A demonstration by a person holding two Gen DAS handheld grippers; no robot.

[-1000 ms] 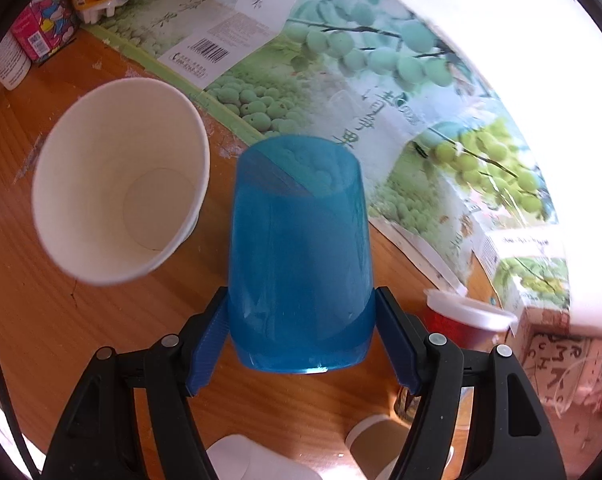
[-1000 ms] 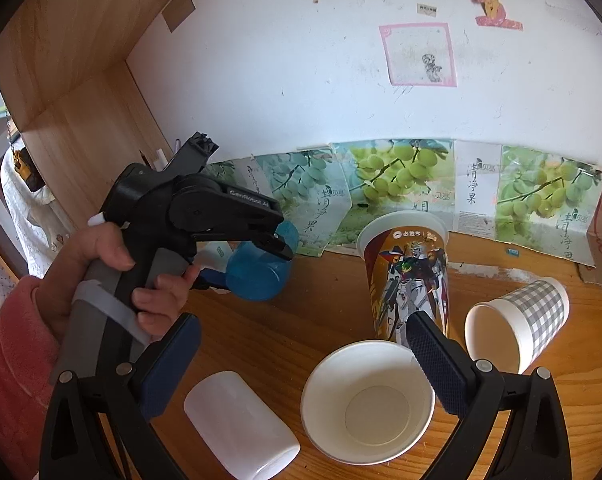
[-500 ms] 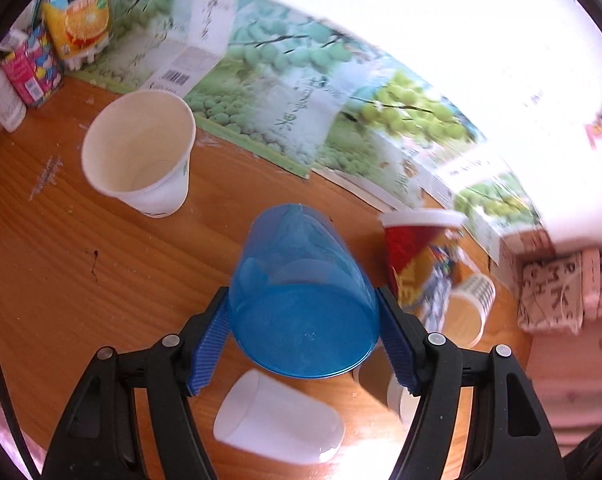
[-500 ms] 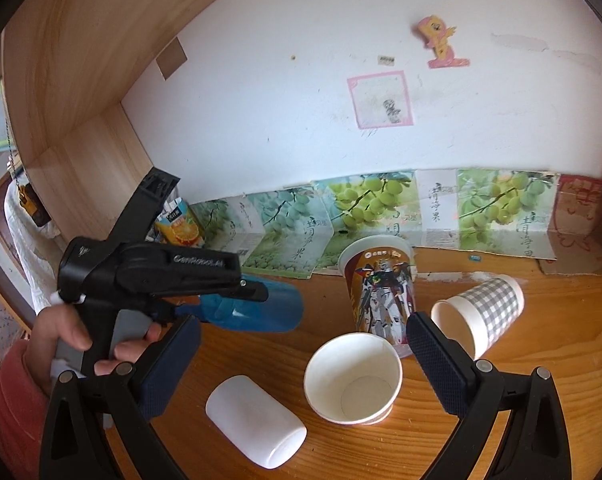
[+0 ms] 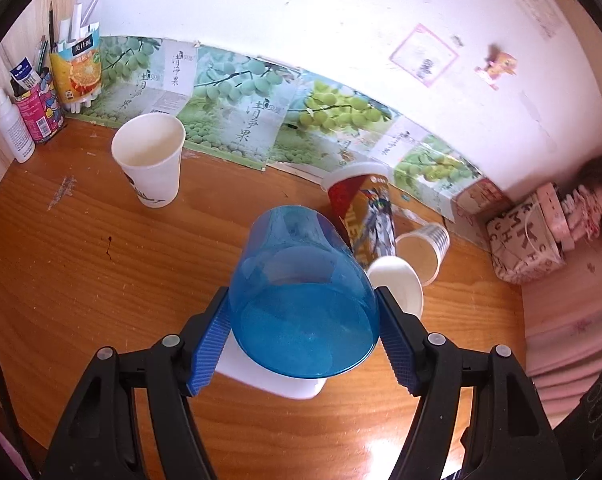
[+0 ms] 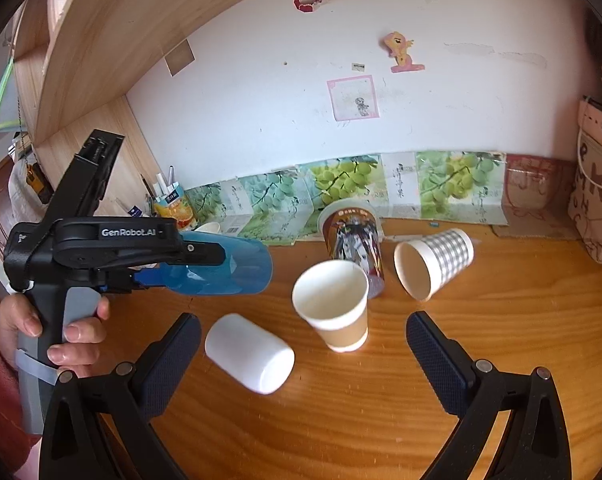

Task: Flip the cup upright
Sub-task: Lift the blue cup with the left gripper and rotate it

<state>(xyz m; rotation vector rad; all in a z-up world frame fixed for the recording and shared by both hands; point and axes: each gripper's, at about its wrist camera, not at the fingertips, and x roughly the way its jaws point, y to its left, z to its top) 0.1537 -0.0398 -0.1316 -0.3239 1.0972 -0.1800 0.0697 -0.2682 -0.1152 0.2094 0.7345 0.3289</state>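
My left gripper (image 5: 303, 344) is shut on a translucent blue cup (image 5: 301, 292) and holds it above the wooden desk (image 5: 81, 280). The cup lies roughly level, its closed base toward the camera. In the right wrist view the left gripper (image 6: 149, 276) holds the blue cup (image 6: 225, 266) sideways in the air at the left, mouth pointing right. My right gripper (image 6: 303, 340) is open and empty over the desk front. A white cup (image 6: 249, 354) lies on its side between its fingers. A checked paper cup (image 6: 433, 264) also lies on its side.
A brown-banded paper cup (image 6: 333, 308) and a tall printed cup (image 6: 353, 240) stand upright mid-desk. A white paper cup (image 5: 151, 158) stands at the back left. Bottles and a pen holder (image 5: 77, 72) fill the back left corner. A patterned bag (image 5: 529, 240) sits at the right.
My left gripper has lifted and pulled back with the blue cup, tilting it from steeply angled toward level. The right gripper has drawn back and up; its view now takes in more desk.
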